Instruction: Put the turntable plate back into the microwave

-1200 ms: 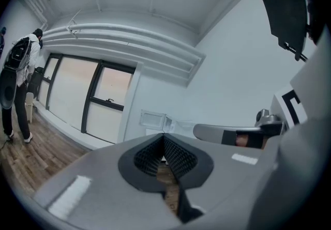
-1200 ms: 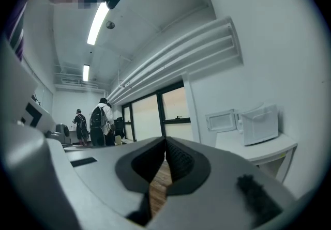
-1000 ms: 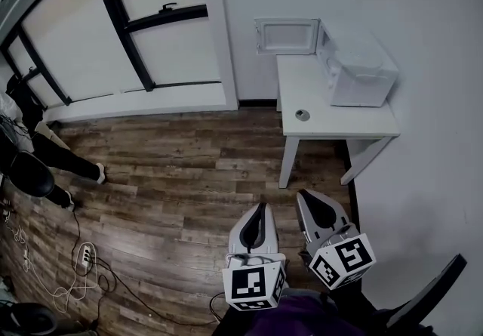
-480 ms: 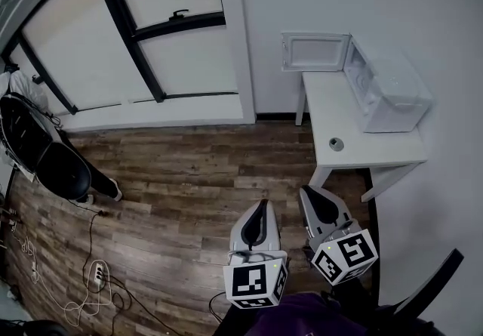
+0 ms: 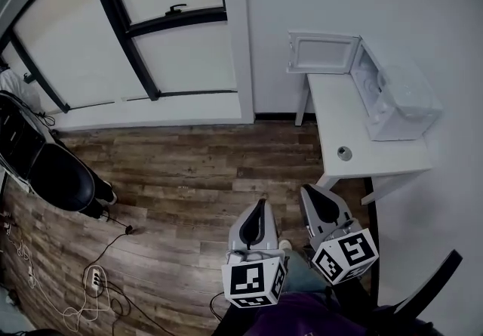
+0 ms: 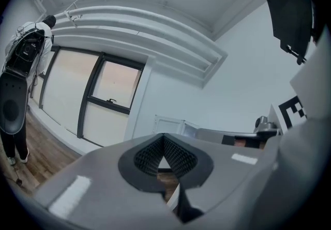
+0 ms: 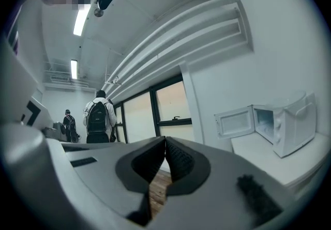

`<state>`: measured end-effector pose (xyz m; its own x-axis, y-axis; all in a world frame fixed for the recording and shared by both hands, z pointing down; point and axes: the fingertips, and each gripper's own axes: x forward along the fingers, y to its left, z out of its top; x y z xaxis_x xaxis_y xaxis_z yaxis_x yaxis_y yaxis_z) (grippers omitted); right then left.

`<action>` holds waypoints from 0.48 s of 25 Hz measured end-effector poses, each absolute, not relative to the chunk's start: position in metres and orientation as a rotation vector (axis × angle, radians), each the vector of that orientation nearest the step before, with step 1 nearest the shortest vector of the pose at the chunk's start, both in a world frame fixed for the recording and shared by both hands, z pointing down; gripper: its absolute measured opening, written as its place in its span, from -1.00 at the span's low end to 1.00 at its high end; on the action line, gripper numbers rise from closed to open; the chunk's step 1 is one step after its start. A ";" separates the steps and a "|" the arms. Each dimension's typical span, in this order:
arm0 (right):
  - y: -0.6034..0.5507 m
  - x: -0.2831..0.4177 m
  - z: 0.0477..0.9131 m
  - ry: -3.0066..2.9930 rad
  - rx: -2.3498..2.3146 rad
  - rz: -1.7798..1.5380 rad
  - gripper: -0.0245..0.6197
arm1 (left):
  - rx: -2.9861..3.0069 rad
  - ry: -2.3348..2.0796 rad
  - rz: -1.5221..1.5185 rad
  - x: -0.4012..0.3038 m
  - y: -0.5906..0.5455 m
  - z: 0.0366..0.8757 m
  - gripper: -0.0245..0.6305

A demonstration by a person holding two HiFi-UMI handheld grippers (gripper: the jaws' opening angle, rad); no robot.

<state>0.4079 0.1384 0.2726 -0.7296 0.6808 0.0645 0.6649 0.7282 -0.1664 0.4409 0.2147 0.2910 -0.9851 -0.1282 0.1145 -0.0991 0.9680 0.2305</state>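
On the table [image 5: 332, 114], microwave [image 5: 400, 100] open leftward

Microwave [image 5: 398, 104] cavity shows only at a slant past the open door [image 5: 323, 53] in the head view and as a pale sliver in the right gripper view, contents unreadable; small round thing [image 5: 344, 152] on the white table [image 5: 339, 119] too small to identify. Person [image 5: 60, 176] cut by the head view's left edge, legs hidden behind the right gripper [image 7: 164, 142] in its own view; second, far person [image 7: 68, 123] too small for detail. Left gripper view: microwave mostly hidden behind the left gripper [image 6: 163, 139]; floor cables [image 5: 83, 282] and a dark slanted bar [image 5: 430, 289] run off the head view's bottom edge.
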 end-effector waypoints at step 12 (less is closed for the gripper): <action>0.149 0.280 0.285 -2.816 -1.061 0.229 -0.89 | 0.235 -2.969 -0.323 0.312 0.224 0.303 -0.91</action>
